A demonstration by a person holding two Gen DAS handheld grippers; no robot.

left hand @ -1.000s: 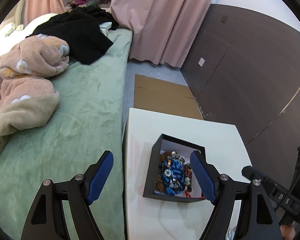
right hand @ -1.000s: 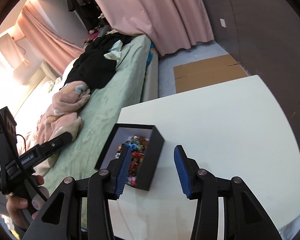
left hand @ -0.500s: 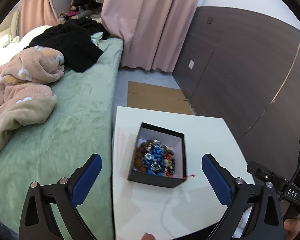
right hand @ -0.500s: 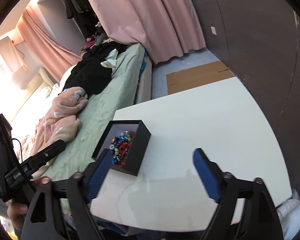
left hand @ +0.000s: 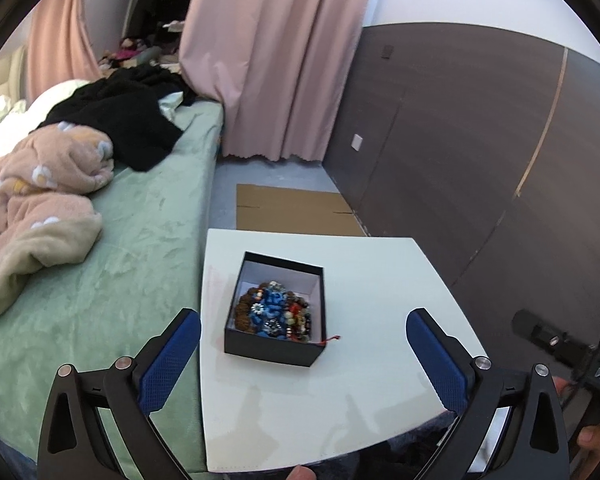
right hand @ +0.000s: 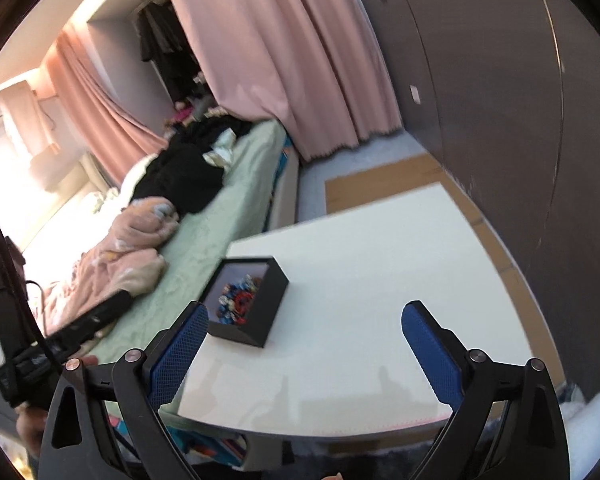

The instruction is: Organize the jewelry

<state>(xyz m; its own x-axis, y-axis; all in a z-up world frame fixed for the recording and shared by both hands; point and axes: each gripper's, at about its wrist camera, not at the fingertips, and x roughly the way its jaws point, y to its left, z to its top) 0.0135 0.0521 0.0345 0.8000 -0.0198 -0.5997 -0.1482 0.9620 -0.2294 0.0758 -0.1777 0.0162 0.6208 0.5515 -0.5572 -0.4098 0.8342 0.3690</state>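
A black open box (left hand: 274, 350) with a white lining stands on the white table (left hand: 340, 420), near its left edge. It holds a heap of beaded jewelry (left hand: 274, 312), blue, brown and red. A red thread (left hand: 332, 338) hangs over its near right corner. The box also shows in the right wrist view (right hand: 260, 320), with the jewelry (right hand: 236, 300) inside. My left gripper (left hand: 302, 322) is open and empty, held back above the table's near edge. My right gripper (right hand: 304, 314) is open and empty, to the right of the box.
A bed with a green cover (left hand: 120, 280) runs along the table's left side, with a pink blanket (left hand: 32, 200) and black clothes (left hand: 120, 120) on it. Flat cardboard (left hand: 292, 210) lies on the floor beyond the table. A dark wall (left hand: 480, 160) is to the right.
Both grippers have opened wide and pulled back and up from the box. The box now stands further away in both views.
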